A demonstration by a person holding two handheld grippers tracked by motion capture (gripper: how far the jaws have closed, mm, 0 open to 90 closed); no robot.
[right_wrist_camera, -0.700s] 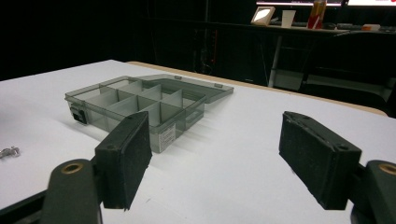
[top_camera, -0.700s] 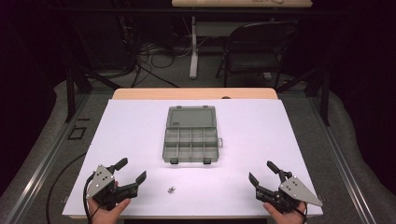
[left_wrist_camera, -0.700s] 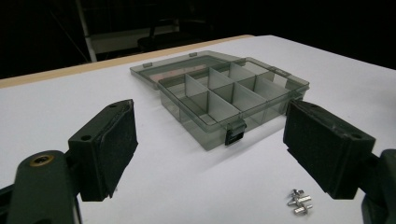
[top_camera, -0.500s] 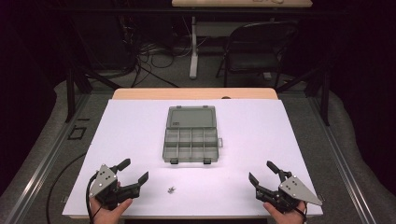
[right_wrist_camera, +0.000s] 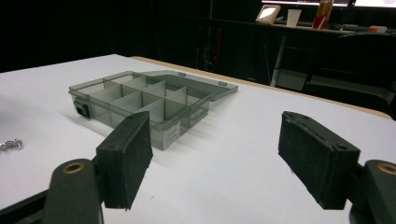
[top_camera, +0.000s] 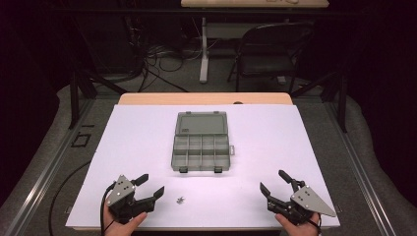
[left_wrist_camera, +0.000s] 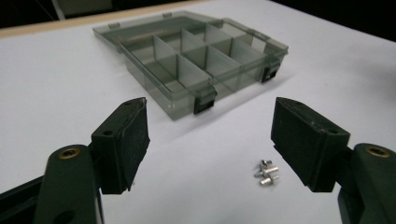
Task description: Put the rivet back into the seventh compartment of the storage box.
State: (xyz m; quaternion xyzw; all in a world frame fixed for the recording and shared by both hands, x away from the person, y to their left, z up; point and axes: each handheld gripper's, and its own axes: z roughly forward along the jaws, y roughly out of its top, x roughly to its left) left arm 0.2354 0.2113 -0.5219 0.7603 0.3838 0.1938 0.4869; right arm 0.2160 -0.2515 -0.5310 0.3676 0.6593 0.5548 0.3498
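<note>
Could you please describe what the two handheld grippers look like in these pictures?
Both are black two-jaw tools. The left gripper and the right gripper each carry a grey three-cornered plate on top with small dark screw heads. A black cable trails from each. Seen from the gripper views, the jaws end in flat, rough black pads, and the arms behind show brass-coloured inserts.

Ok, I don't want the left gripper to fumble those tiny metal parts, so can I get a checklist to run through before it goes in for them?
1. Left gripper jaws open, nothing between them: ok.
2. Small cluster of silver metal parts lies on the white table sheet ahead of the left jaws, nearer the right-hand one: ok.
3. Parts not yet touched by either pad: ok.
4. Grey translucent plastic compartment box has its lid open and lying flat: ok.
5. Compartments look empty: ok.
6. Right gripper open and well off to the side: ok.
</note>
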